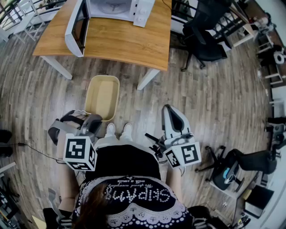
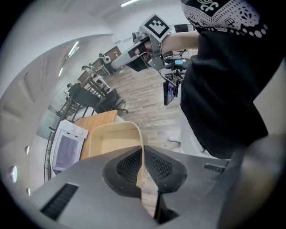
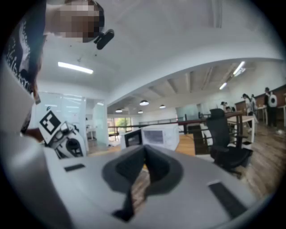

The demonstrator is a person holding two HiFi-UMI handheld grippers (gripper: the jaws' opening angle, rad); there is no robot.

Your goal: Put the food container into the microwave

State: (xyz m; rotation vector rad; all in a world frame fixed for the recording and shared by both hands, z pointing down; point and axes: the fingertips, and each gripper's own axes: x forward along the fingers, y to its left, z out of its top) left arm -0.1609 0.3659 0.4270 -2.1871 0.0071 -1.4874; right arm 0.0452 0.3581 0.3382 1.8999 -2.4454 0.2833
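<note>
Container, a beige open-topped tub that looks empty, is held out over the wood floor in front of the person's shoes, short of the table and well apart from the microwave.

Left: the left gripper points steeply down. Its jaws are closed on the near wall of the tub. In the left gripper view the thin rim of the container runs straight between the ribbed pads of the left gripper, and the rest of the tub extends away from the tips. The microwave shows beyond it, to the left.

Handling (judged): the tub is probably thin plastic, light, with some give in its walls. Pinched at one edge only, it may sag or swing about the pads. A bite well down over the rim of a short wall, as here, seems the sound hold. The smooth wall may slip if the tub is tilted sharply.

Centre: the microwave door stands open at the table's left, so the cavity is ready to receive the tub.

Right: the right gripper is held near level at the person's side, well apart from the tub. In the right gripper view the jaws of the right gripper are together with nothing between them, and the microwave lies ahead.
</note>
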